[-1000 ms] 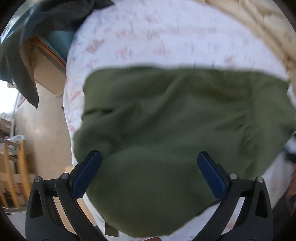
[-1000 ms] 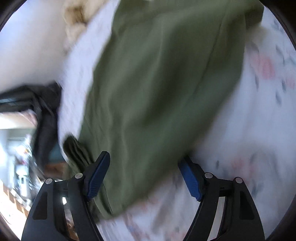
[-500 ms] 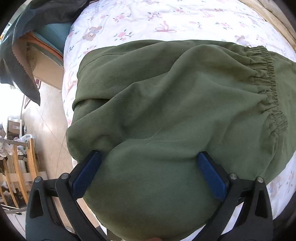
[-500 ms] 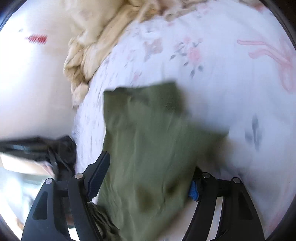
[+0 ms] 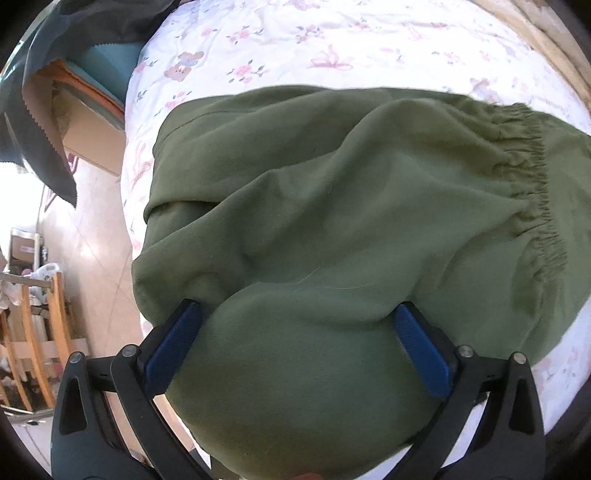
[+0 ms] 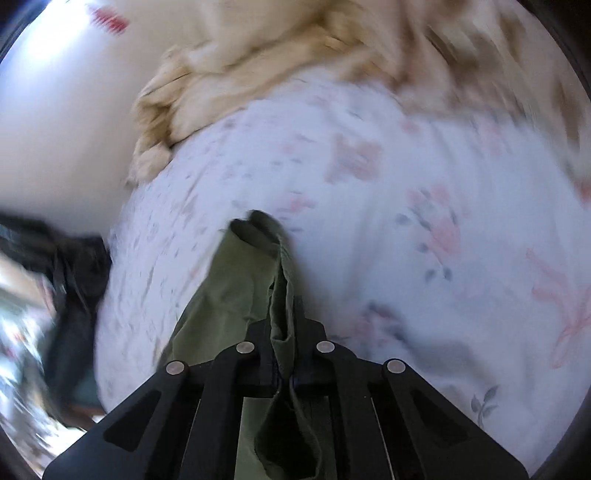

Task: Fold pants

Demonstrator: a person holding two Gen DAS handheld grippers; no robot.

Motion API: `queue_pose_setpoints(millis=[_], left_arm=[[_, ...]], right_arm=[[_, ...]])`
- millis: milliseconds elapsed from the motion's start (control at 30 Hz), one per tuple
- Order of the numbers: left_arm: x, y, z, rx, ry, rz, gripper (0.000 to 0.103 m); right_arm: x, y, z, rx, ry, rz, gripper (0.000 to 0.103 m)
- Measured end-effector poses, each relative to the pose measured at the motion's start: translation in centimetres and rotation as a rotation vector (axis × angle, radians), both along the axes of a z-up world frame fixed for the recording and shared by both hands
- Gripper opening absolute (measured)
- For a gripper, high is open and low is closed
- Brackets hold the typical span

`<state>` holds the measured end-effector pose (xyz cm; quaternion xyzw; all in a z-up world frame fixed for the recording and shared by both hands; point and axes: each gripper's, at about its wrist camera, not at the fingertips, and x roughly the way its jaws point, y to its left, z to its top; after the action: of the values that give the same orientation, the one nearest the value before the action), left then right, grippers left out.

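Observation:
Olive green pants [image 5: 332, 203] lie bunched on a flowered bed sheet [image 5: 332, 37], with the elastic waistband [image 5: 539, 177] at the right. My left gripper [image 5: 297, 308] points steeply down onto them, open wide, and a bulge of cloth sits between its blue pads [image 5: 173, 343]. In the right wrist view my right gripper [image 6: 284, 314] is closing its jaws tight on a gathered edge of the pants [image 6: 236, 280]. The pads press on the cloth, which trails off above the sheet [image 6: 406, 240].
A rumpled beige blanket [image 6: 258, 55] lies at the far side of the bed by a white wall. Off the bed's left edge are a dark cloth [image 5: 92, 22] over a box [image 5: 88, 122], tiled floor [image 5: 92, 240] and wooden chair frames [image 5: 37, 332].
My right gripper went from open around the pants to shut on their edge, then lifted and swung toward the blanket. The left gripper stayed put over the pants.

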<state>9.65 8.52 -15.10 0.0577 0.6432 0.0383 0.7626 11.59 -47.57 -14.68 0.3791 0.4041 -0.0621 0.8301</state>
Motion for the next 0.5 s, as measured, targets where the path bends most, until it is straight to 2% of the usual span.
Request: queue_pose_setpoints(millis=[233, 367, 500], left_arm=[[-0.2, 0.7, 3.2, -0.088, -0.064, 0.017, 0.103], [-0.1, 2.5, 6.4, -0.138, -0.146, 0.078, 0.103], [-0.2, 5.5, 9.2, -0.166, -0.231, 0.171, 0.103]], right_arm=[[0.1, 4.7, 6.8, -0.171, -0.063, 0.166, 0.002], [-0.4, 9.7, 11.3, -0.221, -0.136, 0.287, 0.002], [-1.2, 16.6, 15.8, -0.253, -0.223, 0.435, 0.002]])
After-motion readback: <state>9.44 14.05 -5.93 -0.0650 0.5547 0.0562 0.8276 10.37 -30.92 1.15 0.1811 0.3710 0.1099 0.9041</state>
